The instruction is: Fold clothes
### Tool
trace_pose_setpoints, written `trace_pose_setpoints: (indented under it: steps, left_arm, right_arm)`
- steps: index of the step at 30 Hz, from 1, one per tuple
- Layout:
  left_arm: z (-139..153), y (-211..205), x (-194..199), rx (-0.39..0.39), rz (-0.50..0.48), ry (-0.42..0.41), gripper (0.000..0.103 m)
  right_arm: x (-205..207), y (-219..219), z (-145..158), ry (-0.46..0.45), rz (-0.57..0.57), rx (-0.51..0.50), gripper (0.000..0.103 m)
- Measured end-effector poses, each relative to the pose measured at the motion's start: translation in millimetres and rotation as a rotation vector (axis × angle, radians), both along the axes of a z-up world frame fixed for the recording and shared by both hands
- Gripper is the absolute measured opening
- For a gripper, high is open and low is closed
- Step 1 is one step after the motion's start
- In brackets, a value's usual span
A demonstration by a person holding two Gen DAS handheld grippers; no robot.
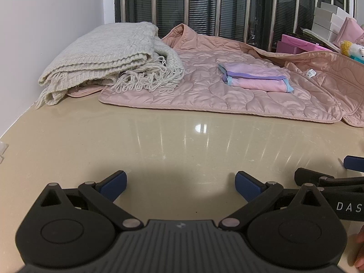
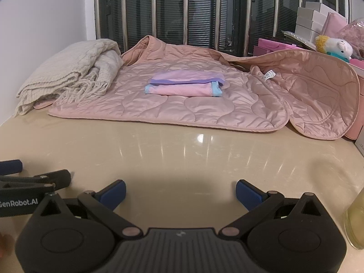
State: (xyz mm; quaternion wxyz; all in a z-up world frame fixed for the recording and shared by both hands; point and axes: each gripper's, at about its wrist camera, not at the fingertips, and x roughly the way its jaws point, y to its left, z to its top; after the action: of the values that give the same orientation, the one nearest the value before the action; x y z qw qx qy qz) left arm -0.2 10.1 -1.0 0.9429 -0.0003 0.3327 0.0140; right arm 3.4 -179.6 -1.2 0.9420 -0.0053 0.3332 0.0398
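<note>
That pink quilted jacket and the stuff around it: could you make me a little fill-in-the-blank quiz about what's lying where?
1. The small folded pink and purple garment lies on top of the pink quilted ____.
2. The cream knitted blanket with fringe sits at the jacket's ____ end.
3. Both the left gripper and the right gripper have their jaws ____, holding nothing.
4. The grippers are over the bare beige ____.

Missing words: jacket; left; open; tabletop
</note>
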Motion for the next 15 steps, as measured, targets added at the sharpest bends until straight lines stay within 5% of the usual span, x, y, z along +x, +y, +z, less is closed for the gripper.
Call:
trace_pose_setpoints:
  steps: [15]
  left_arm:
    - [0.1,-0.4,-0.2,0.0,0.001,0.0,0.102]
  right_arm:
    - [0.3,-1.2,-0.3,-0.001,0.001,0.0,0.103]
